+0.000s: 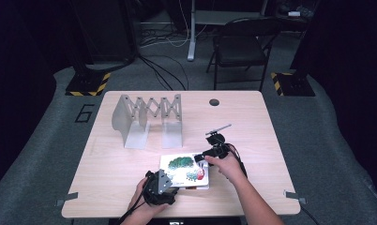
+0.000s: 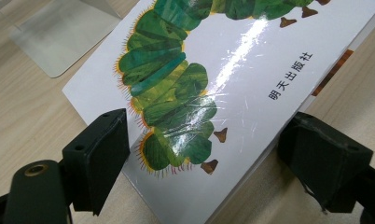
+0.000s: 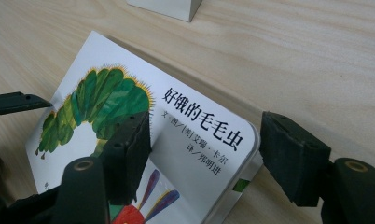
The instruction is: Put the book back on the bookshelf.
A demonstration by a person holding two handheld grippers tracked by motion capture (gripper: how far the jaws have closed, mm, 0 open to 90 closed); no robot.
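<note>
Hand-held grippers, my left (image 1: 164, 186) and right (image 1: 201, 158), straddled opposite corners of the caterpillar picture book (image 1: 183, 169), jaws open and gripping nothing. It lay on the bench (image 1: 107, 178) near the metal rack (image 1: 147, 119). Closing both seemed next.

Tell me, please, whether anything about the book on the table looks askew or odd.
The book sits slightly skewed to the table edge, atop a second book whose edge peeks out. Otherwise nothing stands out; both grippers straddle its corners with jaws open.
</note>
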